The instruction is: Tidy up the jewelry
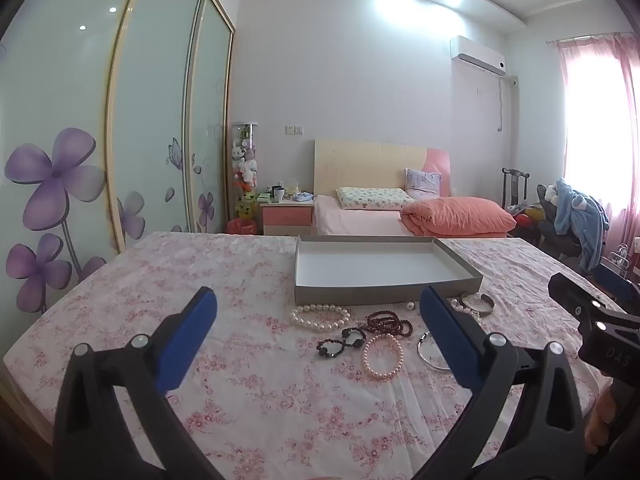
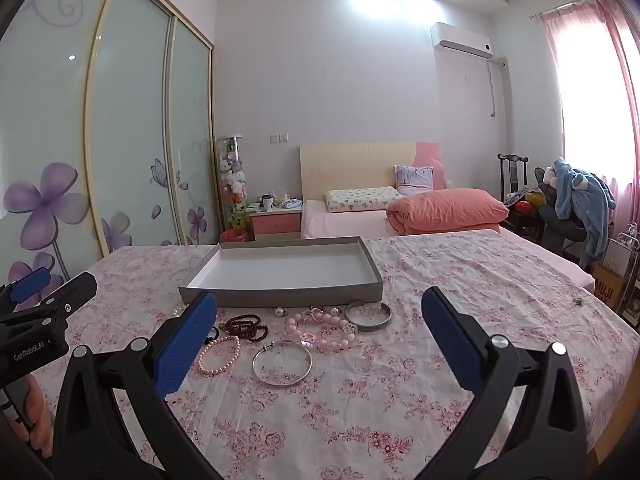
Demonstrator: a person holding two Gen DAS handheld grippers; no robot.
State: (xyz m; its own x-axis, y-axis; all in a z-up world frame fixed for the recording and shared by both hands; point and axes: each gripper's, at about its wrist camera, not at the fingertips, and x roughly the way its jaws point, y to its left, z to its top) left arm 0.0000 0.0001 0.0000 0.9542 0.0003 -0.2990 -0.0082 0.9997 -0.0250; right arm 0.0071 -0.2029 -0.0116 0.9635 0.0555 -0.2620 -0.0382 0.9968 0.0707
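Across the left wrist view, a floral cloth [image 1: 248, 380] covers the table. Left gripper [image 1: 318, 312] spreads wide with blue pads, holding nothing, above the cloth at 6 o'clock. Grey tray [image 1: 384, 296], white inside, lies just past centre. Along its near wall, from 9 to 3 o'clock: white pearls [image 1: 320, 317], dark red beads [image 1: 390, 322], a lone pearl [image 1: 409, 306] and a cuff [image 1: 478, 305], the cuff partly hidden by the right-hand finger. Nearer the camera lie black beads [image 1: 342, 342], a pink pearl bracelet [image 1: 383, 357] and a silver bangle [image 1: 428, 352], half hidden by the same finger. Right gripper [image 1: 592, 316] enters at 3 o'clock; its opening cannot be told here.

Right wrist view: right gripper [image 2: 320, 312] likewise gapes wide and empty over the cloth [image 2: 460, 280]. Tray [image 2: 280, 296] sits at 12 o'clock from the fingers. Before it, from 9 to 3 o'clock: red beads [image 2: 246, 326], pink pearl bracelet [image 2: 219, 354], bangle [image 2: 282, 363], a chunky pink bracelet [image 2: 324, 330] and the cuff [image 2: 368, 315]. A small silver piece [image 2: 578, 300] lies well apart at 3 o'clock. Left gripper [image 2: 48, 292] shows at 9 o'clock.
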